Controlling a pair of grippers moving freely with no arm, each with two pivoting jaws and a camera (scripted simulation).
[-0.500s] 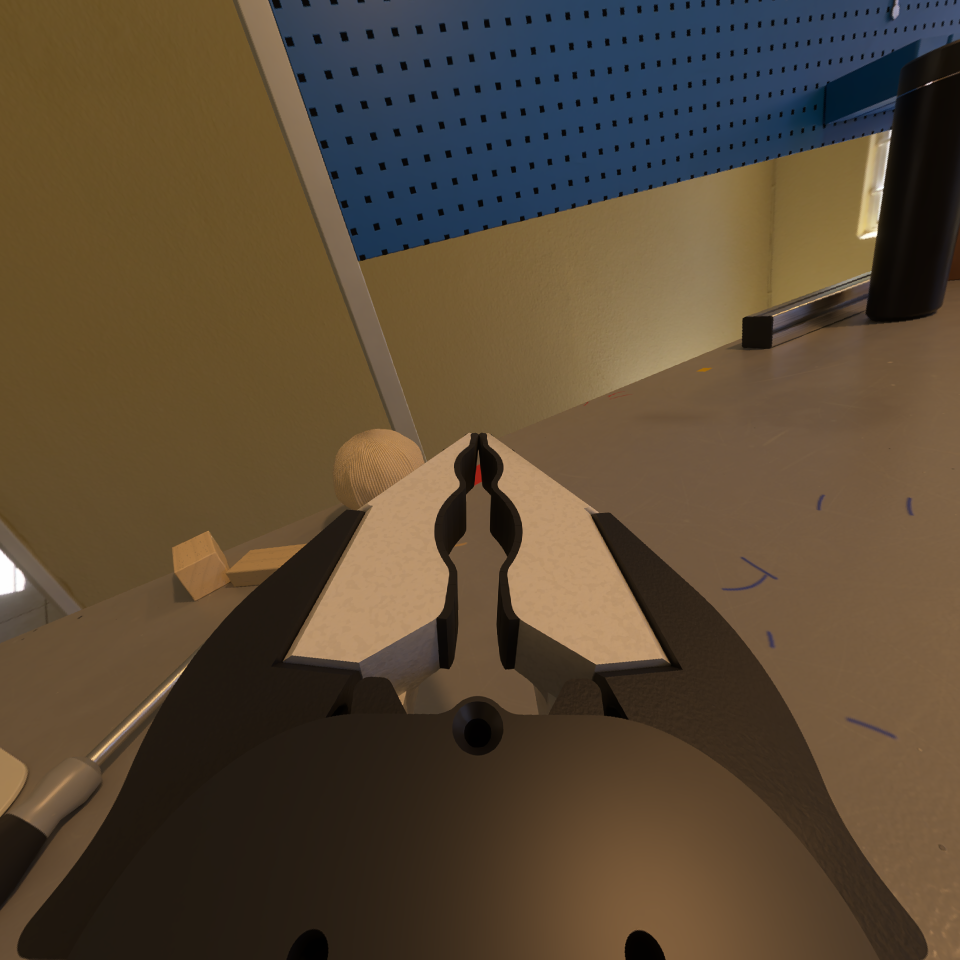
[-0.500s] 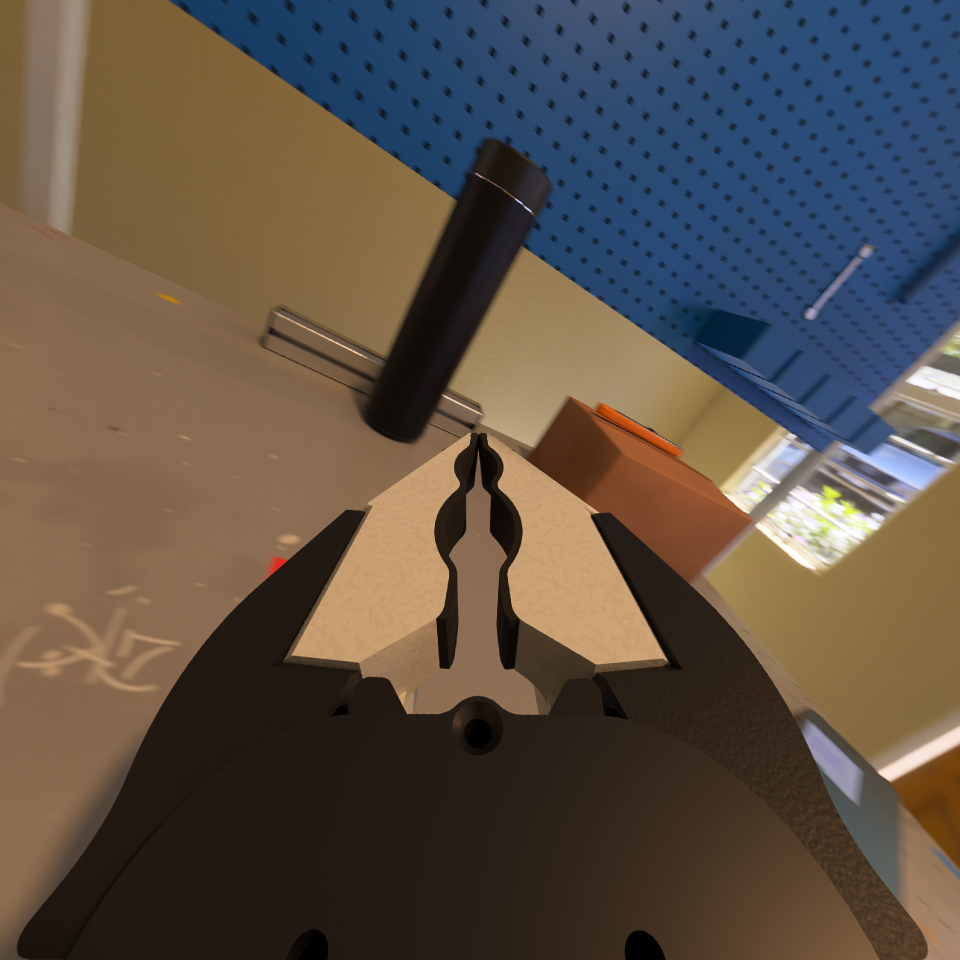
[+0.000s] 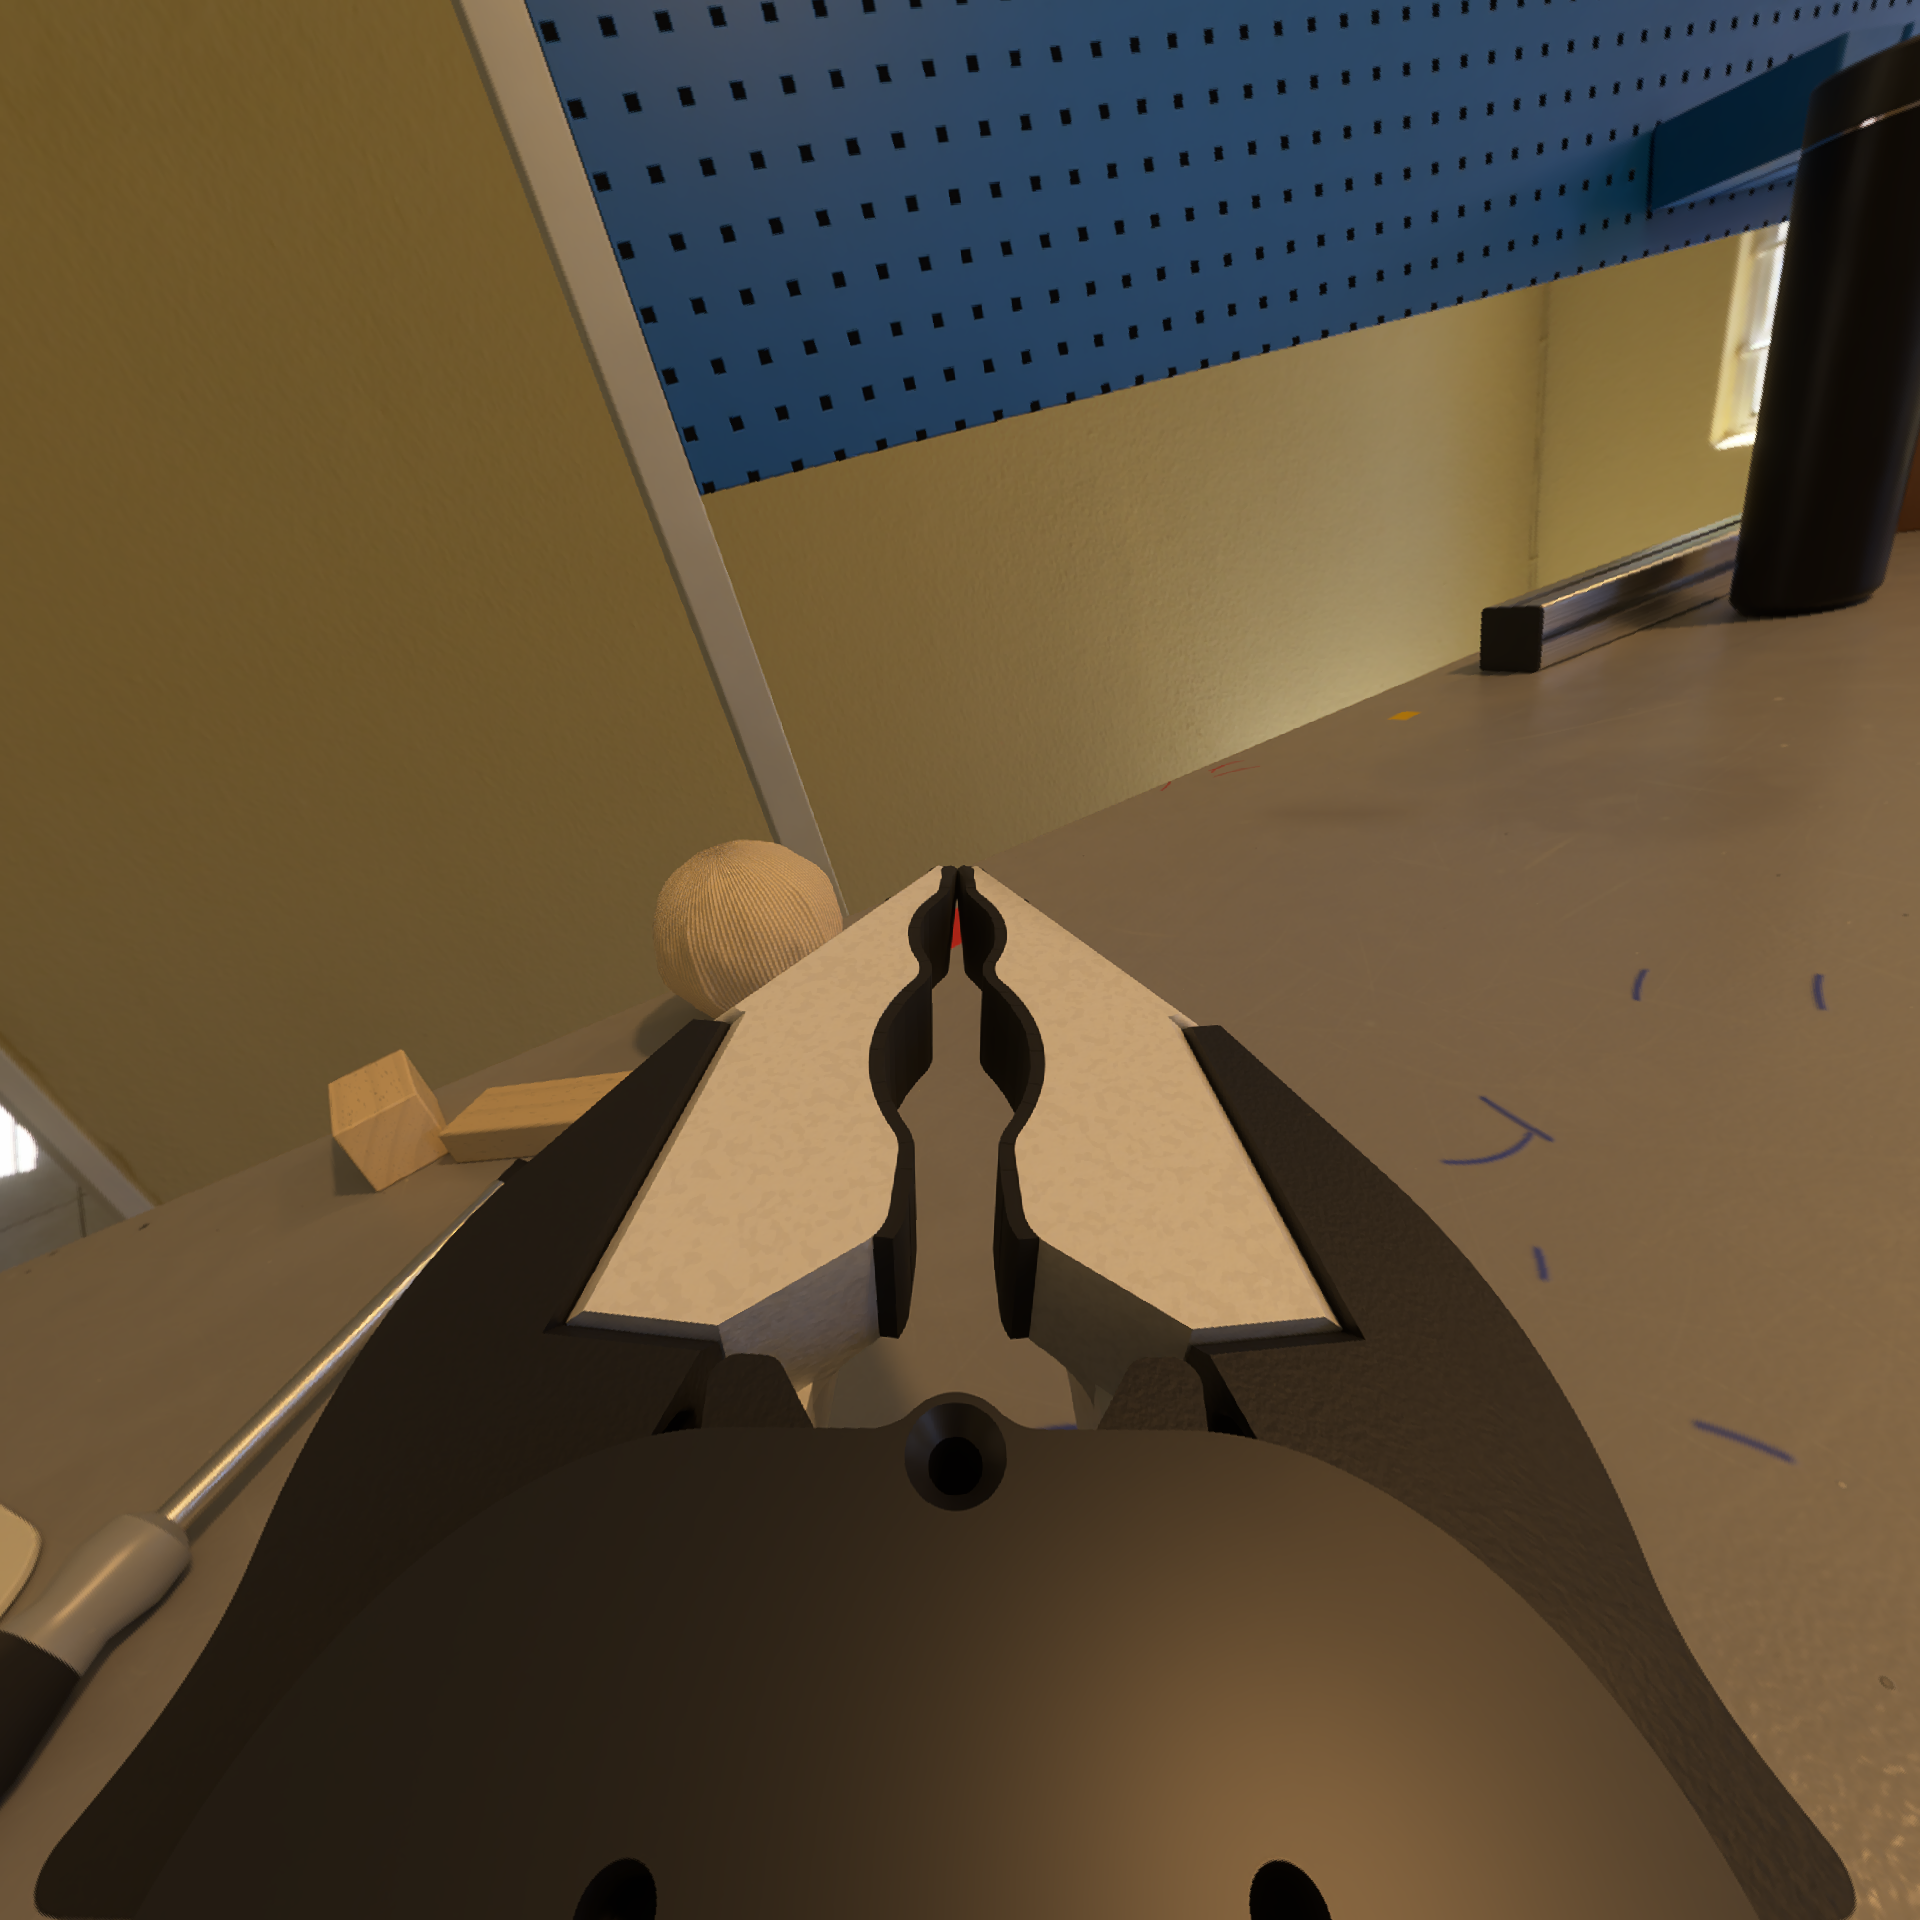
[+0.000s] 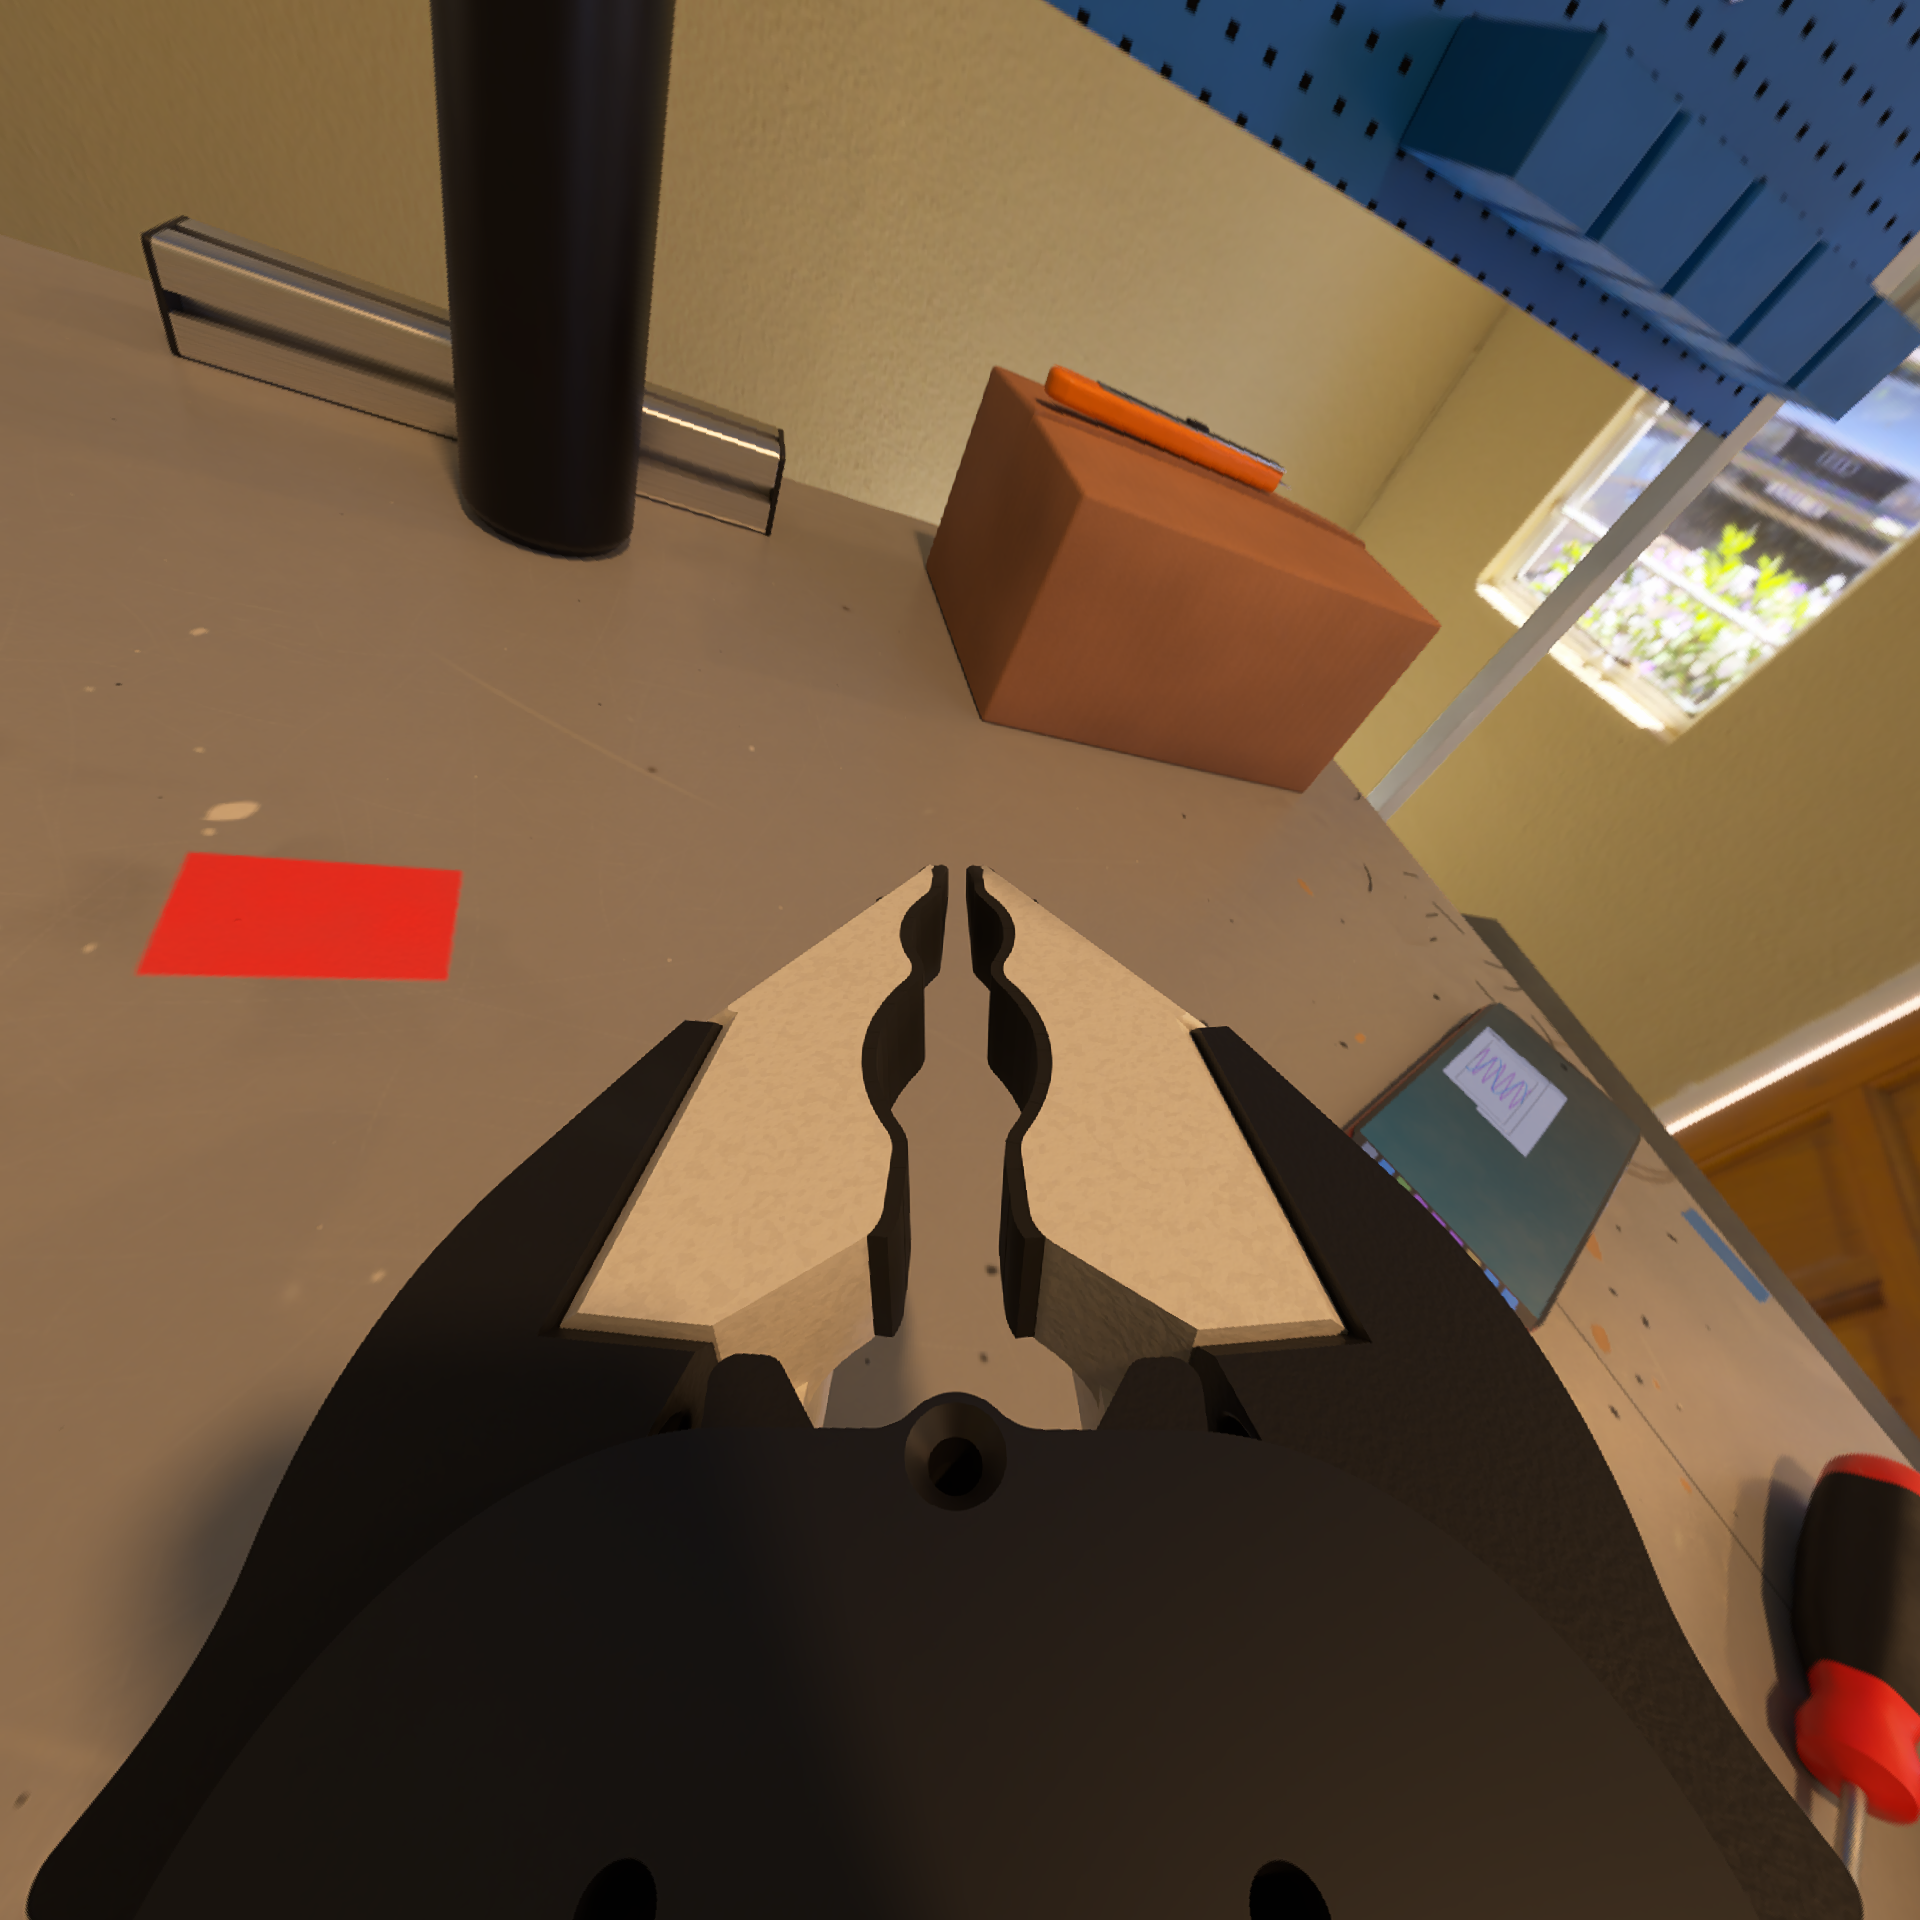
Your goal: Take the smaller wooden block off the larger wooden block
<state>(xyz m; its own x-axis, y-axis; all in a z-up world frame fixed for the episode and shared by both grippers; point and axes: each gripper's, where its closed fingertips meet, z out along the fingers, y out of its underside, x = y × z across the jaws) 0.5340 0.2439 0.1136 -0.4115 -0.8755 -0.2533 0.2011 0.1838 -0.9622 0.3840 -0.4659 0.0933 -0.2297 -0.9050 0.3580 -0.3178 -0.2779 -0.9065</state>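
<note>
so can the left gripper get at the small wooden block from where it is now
Probably, after some repositioning. The smaller wooden block sits exposed off to the side of the left gripper, nothing over it, but the jaws are shut and aimed elsewhere.

A pale, light-grained small wooden cube [image 3: 382,1130] and a tan flat wooden block [image 3: 525,1114] lie on the grey workbench top [image 3: 1455,883]. A ribbed cream ball [image 3: 743,923] shows nearby. The blue pegboard [image 3: 1039,208] carries rows of dark square holes. A flat red rectangular patch [image 4: 301,916] marks the bench.

Warm, dim, sharp wide-angle frames; window [image 4: 1704,582] daylight, soft shadows, bent edges.
</note>
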